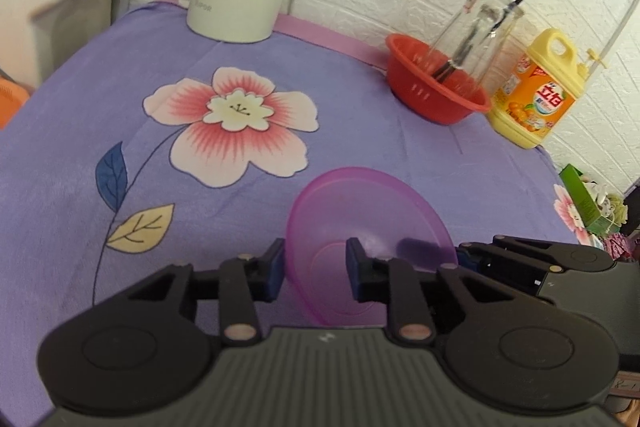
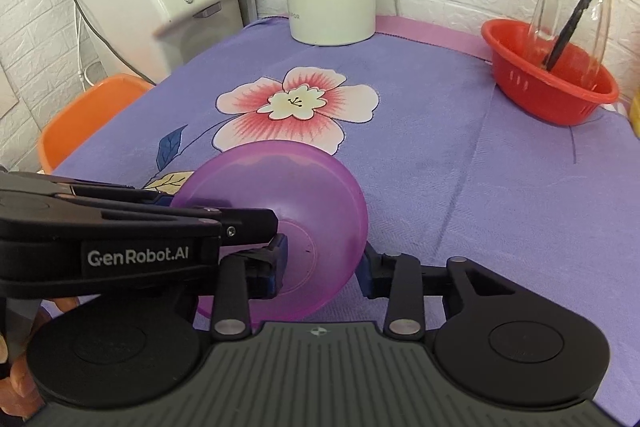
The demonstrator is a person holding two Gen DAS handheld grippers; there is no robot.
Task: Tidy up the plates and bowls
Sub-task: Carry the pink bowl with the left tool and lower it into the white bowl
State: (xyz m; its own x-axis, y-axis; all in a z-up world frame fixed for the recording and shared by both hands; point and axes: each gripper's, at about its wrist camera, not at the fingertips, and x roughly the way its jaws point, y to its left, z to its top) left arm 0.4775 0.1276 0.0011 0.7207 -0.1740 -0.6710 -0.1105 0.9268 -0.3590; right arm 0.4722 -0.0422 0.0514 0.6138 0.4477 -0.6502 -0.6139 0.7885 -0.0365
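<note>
Both jaws clamp the purple bowl; "GenRobot.AI" marks the left gripper, right gripper

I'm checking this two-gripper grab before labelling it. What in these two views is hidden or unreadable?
- Purple bowl, left wrist view: its near rim is hidden behind the left gripper.
- Right gripper, same view: fingertips hidden behind the bowl.
- Yellow bottle, right wrist view: cut off by the edge.
- Glass jar in the red basket: what the dark stick is cannot be told.
</note>
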